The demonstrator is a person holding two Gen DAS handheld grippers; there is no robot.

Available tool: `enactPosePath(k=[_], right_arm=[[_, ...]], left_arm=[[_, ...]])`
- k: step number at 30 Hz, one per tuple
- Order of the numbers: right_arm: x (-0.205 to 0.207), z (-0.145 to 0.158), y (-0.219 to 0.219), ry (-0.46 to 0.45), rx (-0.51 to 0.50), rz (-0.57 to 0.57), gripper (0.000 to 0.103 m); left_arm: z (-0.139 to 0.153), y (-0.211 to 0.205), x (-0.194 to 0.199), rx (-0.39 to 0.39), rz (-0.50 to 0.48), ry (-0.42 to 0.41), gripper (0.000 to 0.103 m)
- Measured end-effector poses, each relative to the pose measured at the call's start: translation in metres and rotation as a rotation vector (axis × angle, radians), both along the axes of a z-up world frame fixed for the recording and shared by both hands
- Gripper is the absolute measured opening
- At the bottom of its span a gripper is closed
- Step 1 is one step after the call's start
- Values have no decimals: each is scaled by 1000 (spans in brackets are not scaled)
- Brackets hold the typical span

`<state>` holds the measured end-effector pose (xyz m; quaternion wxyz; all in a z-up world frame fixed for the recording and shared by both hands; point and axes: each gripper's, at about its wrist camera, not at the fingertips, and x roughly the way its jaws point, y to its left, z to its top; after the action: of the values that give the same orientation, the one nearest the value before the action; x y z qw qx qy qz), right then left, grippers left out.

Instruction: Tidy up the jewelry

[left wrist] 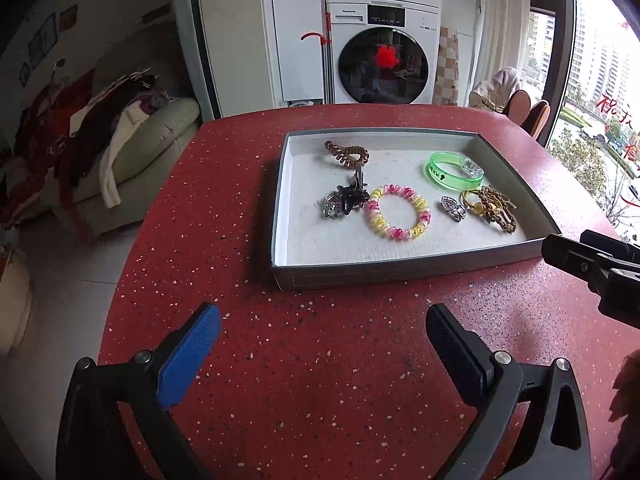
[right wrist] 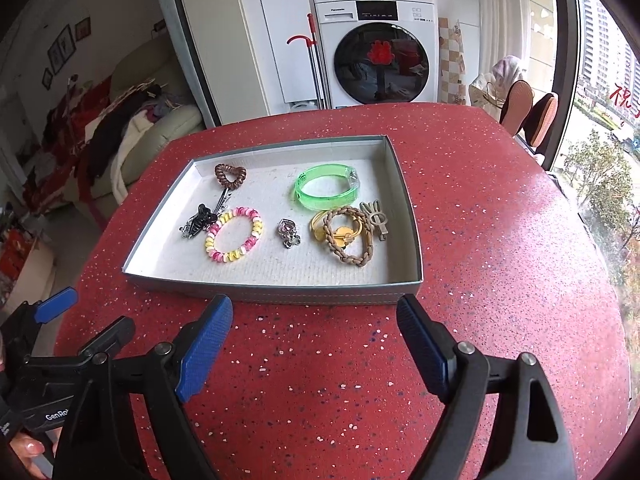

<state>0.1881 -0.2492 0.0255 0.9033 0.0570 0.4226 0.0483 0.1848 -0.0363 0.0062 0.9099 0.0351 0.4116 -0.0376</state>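
- Red speckled stone table (right wrist: 480, 240) standing before a white front-loading washing machine (right wrist: 380, 52).
- Shallow grey cardboard tray (right wrist: 280, 294) resting on it, holding a pink-yellow spiral bracelet (right wrist: 234, 240) and translucent green bangle (right wrist: 326, 192).
- Left tongs (left wrist: 324, 332) and right tongs (right wrist: 316, 320) hovering spread, gripping nothing.

Counted: one tray (right wrist: 276, 294) on one red table (right wrist: 480, 240). Inside: two coil hair ties, brown (right wrist: 230, 175) and pink-yellow (right wrist: 233, 240); one green bangle (right wrist: 326, 191); one braided tan bracelet (right wrist: 349, 236); two silver charms (right wrist: 289, 233) (left wrist: 331, 205); two gripper tools (right wrist: 314, 344) (left wrist: 324, 340) seen.
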Motion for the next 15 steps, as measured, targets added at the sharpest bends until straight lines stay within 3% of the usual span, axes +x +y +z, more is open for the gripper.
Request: enactPosePath(k=[9,15], right_arm=[[-31,18,2,-159,-25,-36,86],[-48,23,6,-210,-38,-52,86]], left_arm=[[12,7,-17,-50,32,-52,103],[16,5,-28,-23,48,-104,103]])
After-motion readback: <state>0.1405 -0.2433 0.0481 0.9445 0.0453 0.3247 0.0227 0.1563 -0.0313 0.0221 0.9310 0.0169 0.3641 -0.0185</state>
